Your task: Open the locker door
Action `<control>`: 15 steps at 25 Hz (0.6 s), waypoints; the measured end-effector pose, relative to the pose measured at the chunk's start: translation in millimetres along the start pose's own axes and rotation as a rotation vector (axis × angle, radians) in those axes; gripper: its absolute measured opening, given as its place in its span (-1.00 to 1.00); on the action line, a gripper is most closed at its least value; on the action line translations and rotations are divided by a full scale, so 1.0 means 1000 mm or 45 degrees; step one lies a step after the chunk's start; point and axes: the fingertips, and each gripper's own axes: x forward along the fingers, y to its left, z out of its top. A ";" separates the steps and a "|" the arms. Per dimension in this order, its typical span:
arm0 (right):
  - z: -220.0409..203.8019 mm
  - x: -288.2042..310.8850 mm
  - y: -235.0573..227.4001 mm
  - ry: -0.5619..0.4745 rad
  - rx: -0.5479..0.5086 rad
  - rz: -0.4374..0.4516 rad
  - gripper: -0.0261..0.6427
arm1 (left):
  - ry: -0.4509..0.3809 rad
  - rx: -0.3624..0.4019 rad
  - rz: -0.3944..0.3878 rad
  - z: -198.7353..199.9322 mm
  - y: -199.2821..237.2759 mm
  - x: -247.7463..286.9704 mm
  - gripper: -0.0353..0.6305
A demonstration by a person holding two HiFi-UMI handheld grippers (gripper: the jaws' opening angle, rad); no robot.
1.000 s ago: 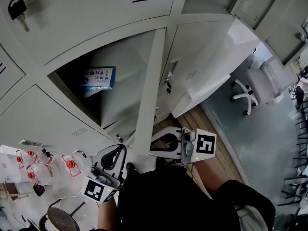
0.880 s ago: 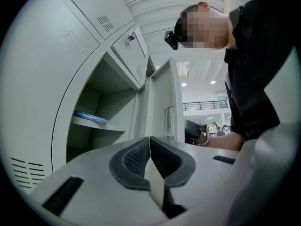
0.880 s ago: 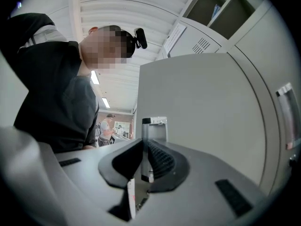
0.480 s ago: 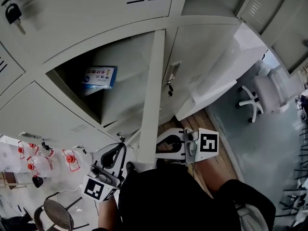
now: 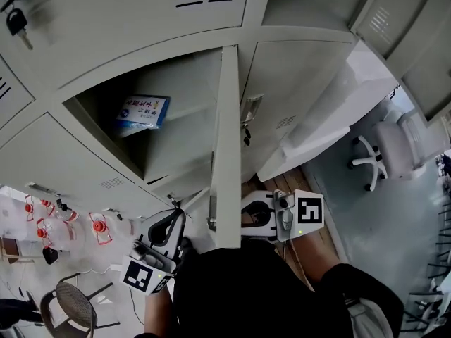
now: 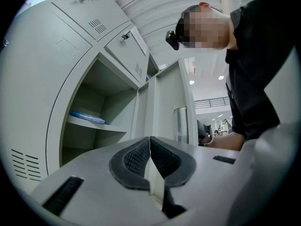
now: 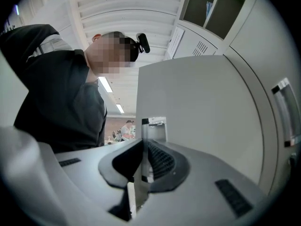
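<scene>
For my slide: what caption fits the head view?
Right gripper clamps the open locker door; blue packet inside.

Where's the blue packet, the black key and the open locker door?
blue packet (image 5: pixel 143 111), head view, middle of its printed face.
black key (image 5: pixel 13 21), head view, on its dark head.
locker door (image 5: pixel 227 146), head view, middle of the narrow strip that shows.

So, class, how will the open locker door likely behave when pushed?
The locker door probably swings easily on its hinge, as it stands open. It looks thin sheet metal: stiff, fairly light. Its smooth paint may slip in the right tool.
</scene>
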 end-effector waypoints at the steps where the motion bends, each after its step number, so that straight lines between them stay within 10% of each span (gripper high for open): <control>1: 0.000 -0.003 0.001 -0.004 0.004 0.007 -0.79 | -0.002 0.003 0.004 0.001 -0.002 0.002 -0.84; 15: 0.008 -0.050 0.007 -0.105 0.088 0.194 -0.79 | 0.023 -0.001 0.067 -0.011 -0.029 0.018 -0.84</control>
